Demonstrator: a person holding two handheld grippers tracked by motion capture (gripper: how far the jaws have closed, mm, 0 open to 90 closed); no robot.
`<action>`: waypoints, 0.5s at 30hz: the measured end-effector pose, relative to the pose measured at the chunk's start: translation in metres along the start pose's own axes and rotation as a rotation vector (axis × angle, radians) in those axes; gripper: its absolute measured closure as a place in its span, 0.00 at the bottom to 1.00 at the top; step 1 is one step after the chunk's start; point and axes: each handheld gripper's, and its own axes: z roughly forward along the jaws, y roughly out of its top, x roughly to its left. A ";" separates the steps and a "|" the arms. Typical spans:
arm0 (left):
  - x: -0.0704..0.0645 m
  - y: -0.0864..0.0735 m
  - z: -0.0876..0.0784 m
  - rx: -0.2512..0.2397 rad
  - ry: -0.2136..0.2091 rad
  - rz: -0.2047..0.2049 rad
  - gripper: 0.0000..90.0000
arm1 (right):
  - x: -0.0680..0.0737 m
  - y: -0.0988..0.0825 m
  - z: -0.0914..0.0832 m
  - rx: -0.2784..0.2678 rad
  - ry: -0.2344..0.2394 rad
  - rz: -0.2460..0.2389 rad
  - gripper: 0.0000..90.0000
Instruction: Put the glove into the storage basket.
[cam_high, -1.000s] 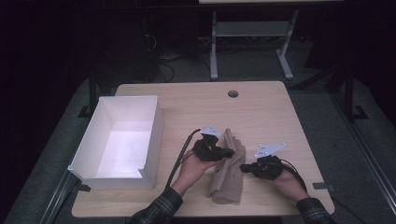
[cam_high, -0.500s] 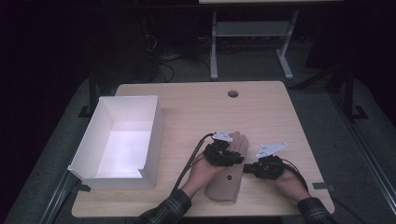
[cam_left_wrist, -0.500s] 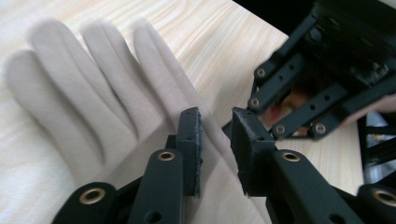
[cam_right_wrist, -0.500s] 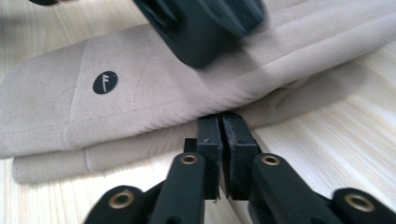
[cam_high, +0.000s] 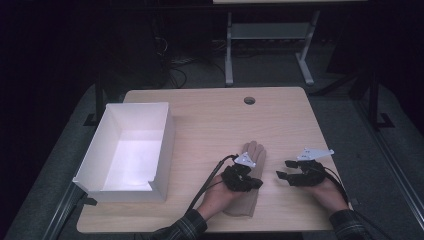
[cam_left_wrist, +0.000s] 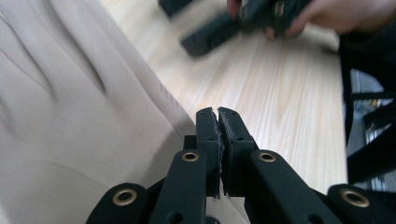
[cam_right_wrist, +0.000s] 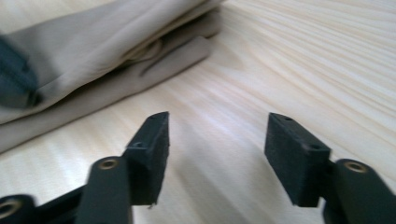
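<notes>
The left gripper (cam_high: 248, 181) sat right over the beige cloth (cam_high: 250, 170), a folded tan piece lying flat near the front edge of the wooden table (cam_high: 210, 120). In the left gripper view its jaws were pressed tight together, pad against pad, right at the cloth's edge; couldn't really tell if a bit of fabric was pinched in there or not, nothing obvious stuck out between them. The right gripper (cam_high: 286, 176) was just off to the cloth's right side, hovering over bare wood and not touching anything. Its jaws had just been opening and stood well apart in the right gripper view, with only table grain showing between the pads, and the folded layers of the cloth lay a little ahead of them toward the upper left. Both grippers pointed roughly at each other with a gap of tabletop between. Farther out, a white open box (cam_high: 165, 145) sat on the left part of the table, well apart from the cloth, and there was a small round hole (cam_high: 249, 100) in the tabletop near the far edge.
</notes>
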 end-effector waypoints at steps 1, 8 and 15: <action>0.000 -0.002 0.001 0.010 0.009 0.002 0.97 | -0.001 0.000 0.001 0.002 -0.014 0.006 0.40; 0.002 -0.008 -0.009 0.049 0.059 0.032 0.99 | -0.002 -0.003 0.005 0.021 -0.067 0.016 0.28; 0.005 -0.019 -0.028 0.083 0.124 0.066 0.99 | -0.004 -0.005 0.007 0.020 -0.107 0.003 0.23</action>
